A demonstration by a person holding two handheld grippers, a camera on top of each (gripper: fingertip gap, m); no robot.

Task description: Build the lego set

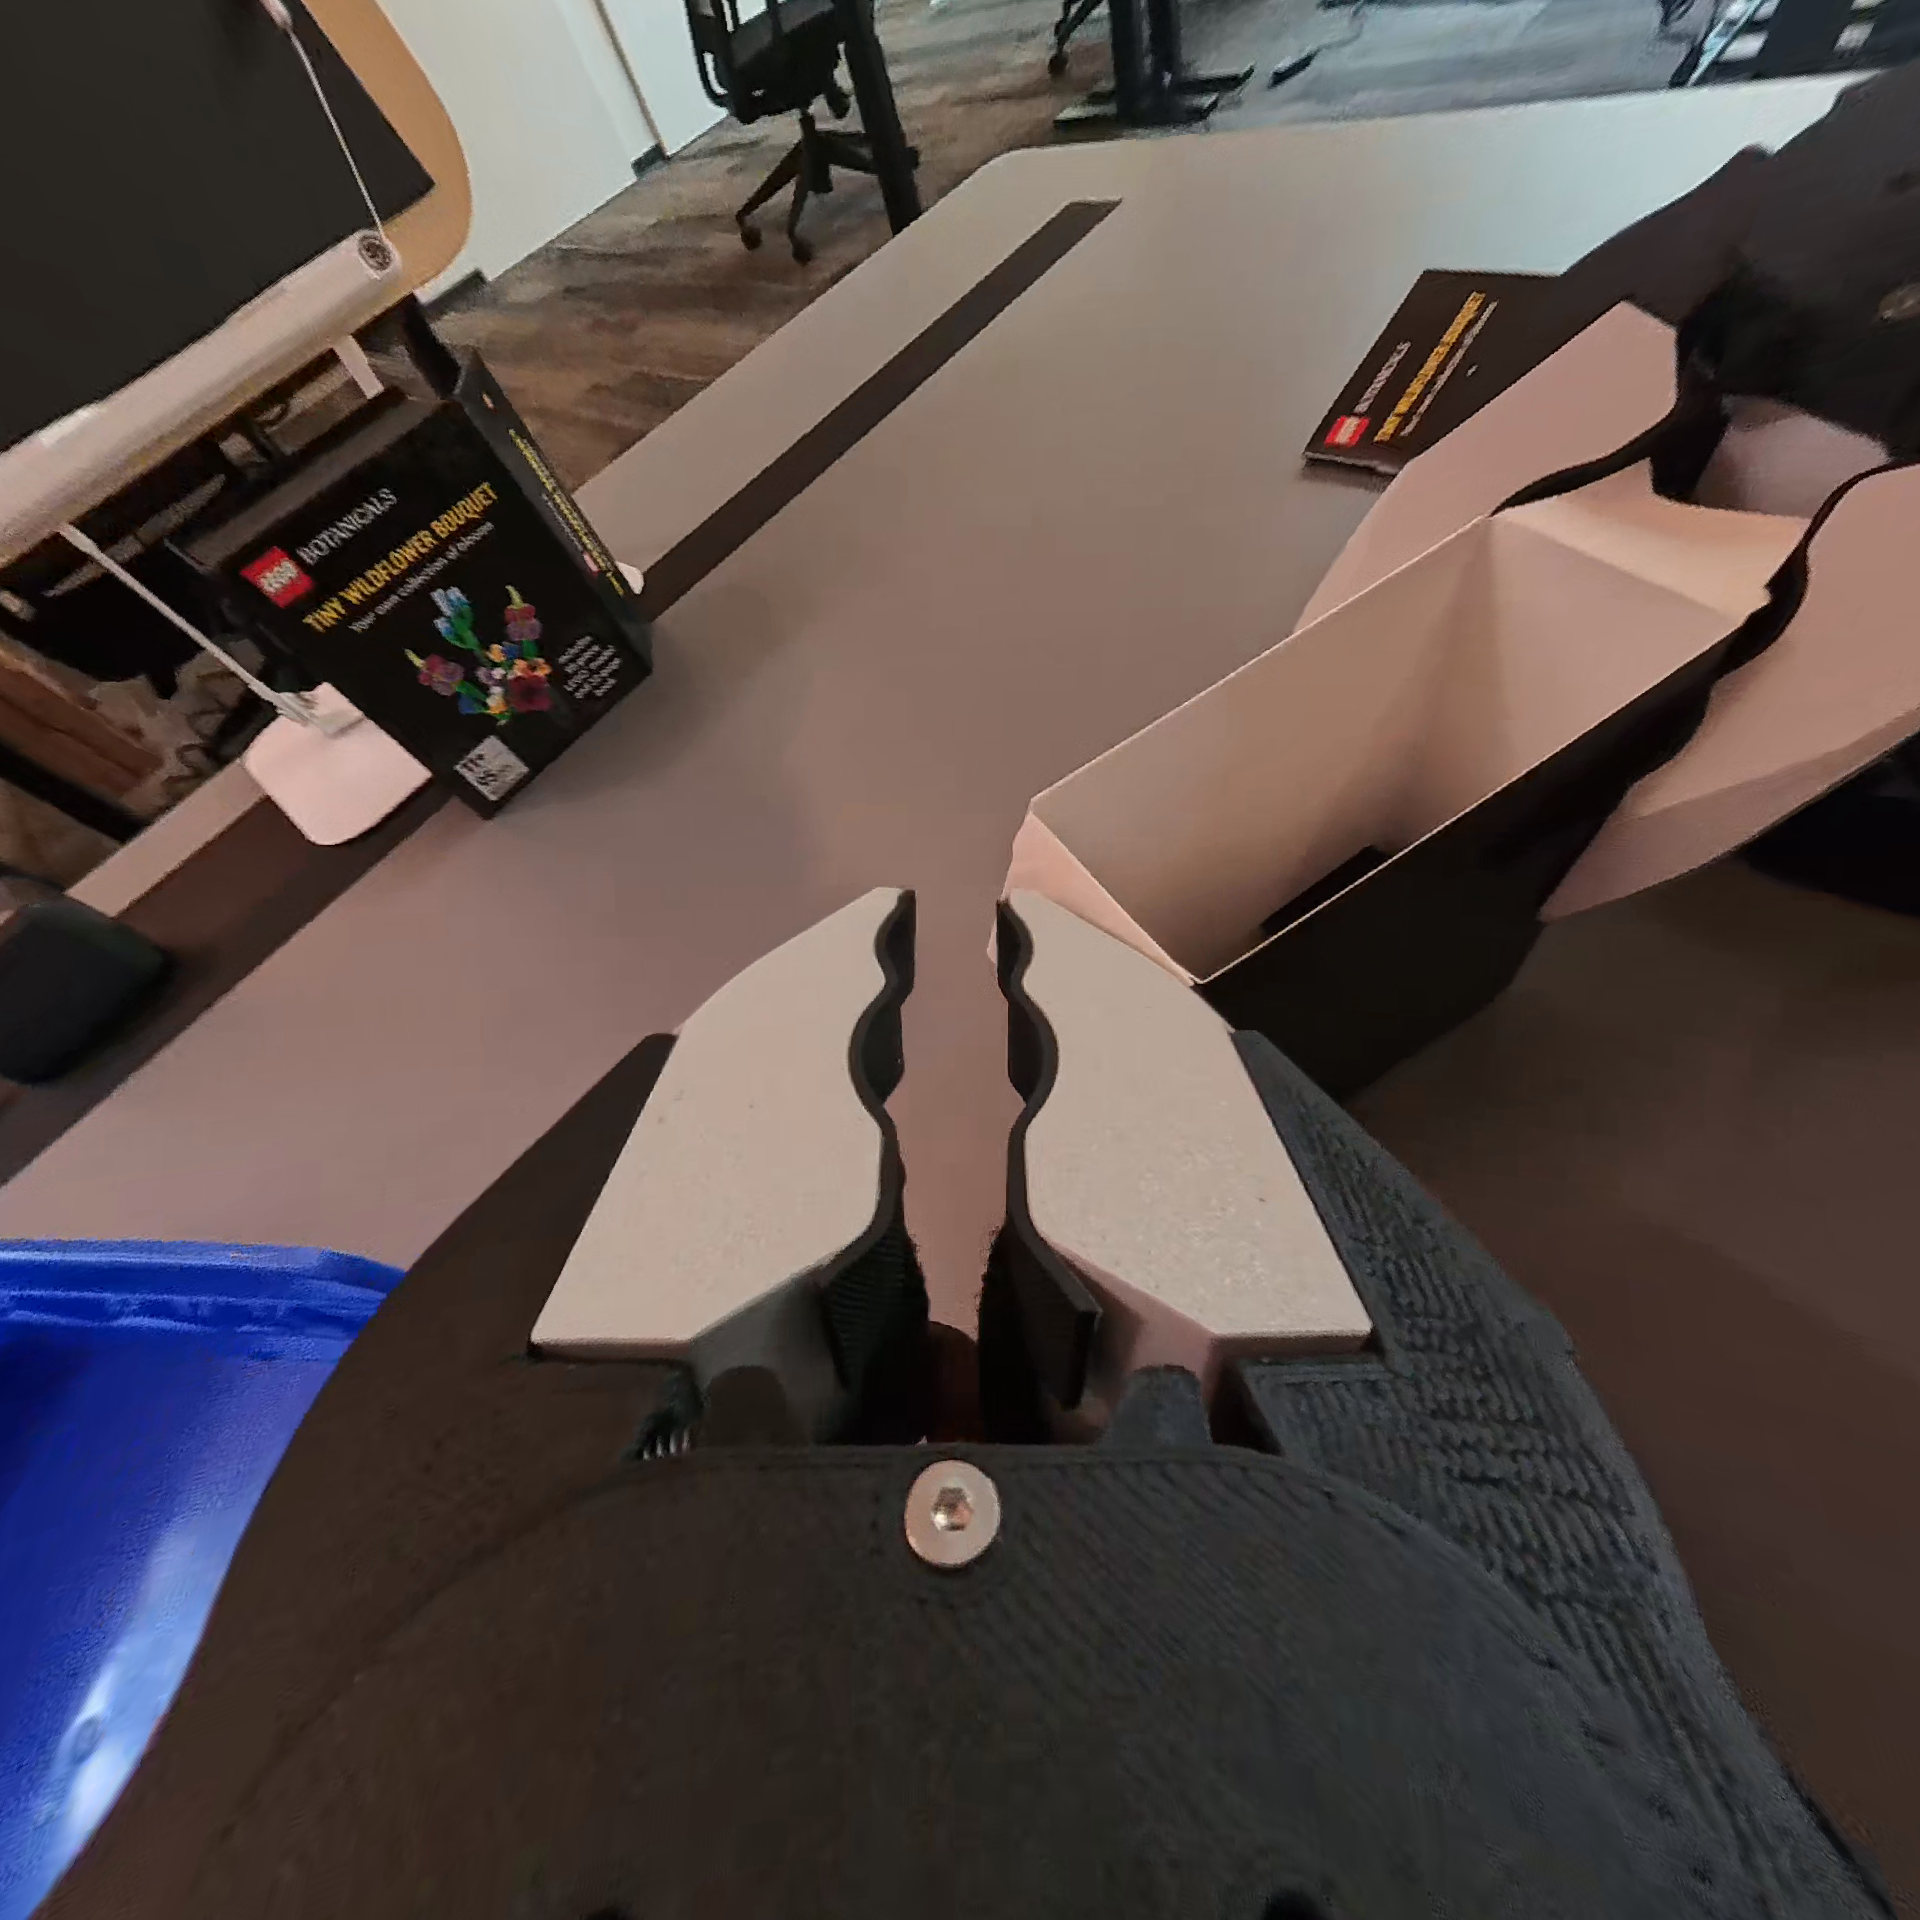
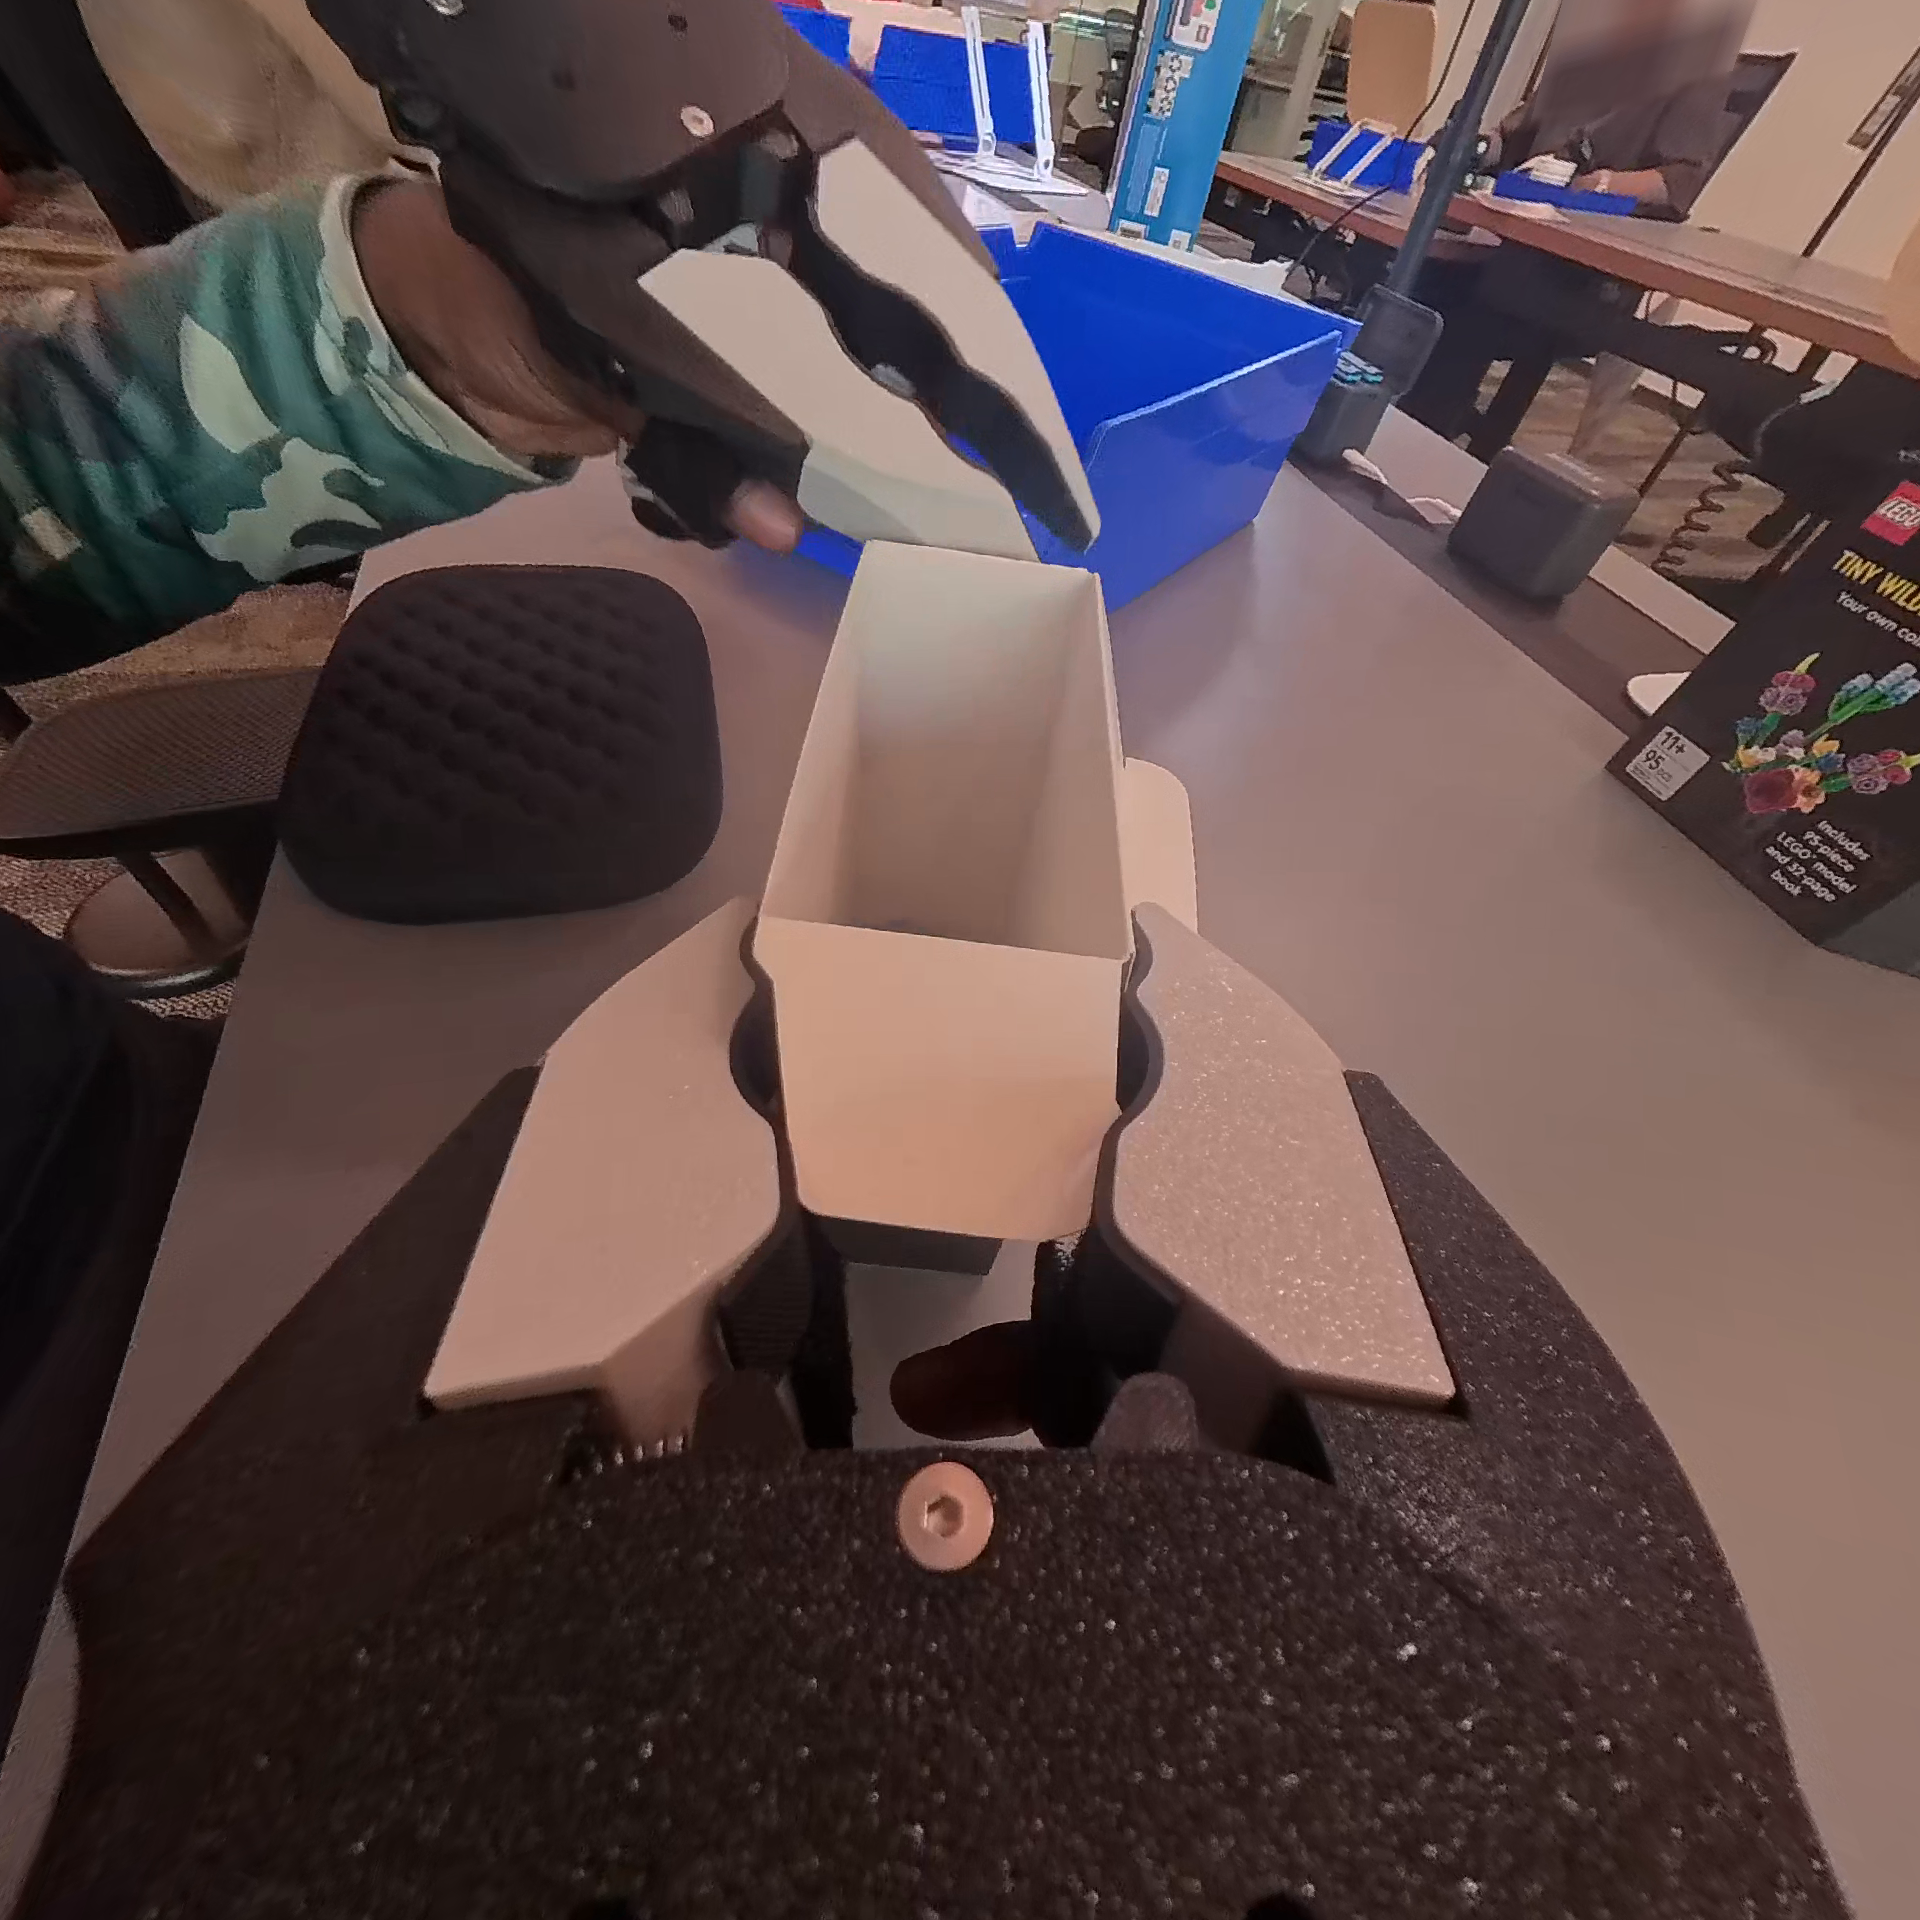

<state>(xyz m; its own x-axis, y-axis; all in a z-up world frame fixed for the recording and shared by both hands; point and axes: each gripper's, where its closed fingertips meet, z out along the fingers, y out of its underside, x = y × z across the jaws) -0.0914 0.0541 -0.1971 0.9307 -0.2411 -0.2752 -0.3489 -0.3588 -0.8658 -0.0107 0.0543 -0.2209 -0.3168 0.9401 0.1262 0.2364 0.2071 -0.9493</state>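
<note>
Open-plan office showing: swivel chair (image 1: 800, 114) standing on carpet beyond grey bench (image 1: 935, 582); more long benches (image 2: 1621, 249) stretching behind it; person sitting there.

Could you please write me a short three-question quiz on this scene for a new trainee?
1. True or false: the right gripper is shut on the white inner box.
2. What does the left gripper hold? A) a booklet B) nothing C) a brick
3. Fill in: behind the white inner box, in the right wrist view, stands a ____ bin.

Key
1. True: its fingers press both sides of the box's near end.
2. B: a narrow gap shows between its fingers, with only table behind; the booklet lies on the table farther off.
3. Blue.
</note>
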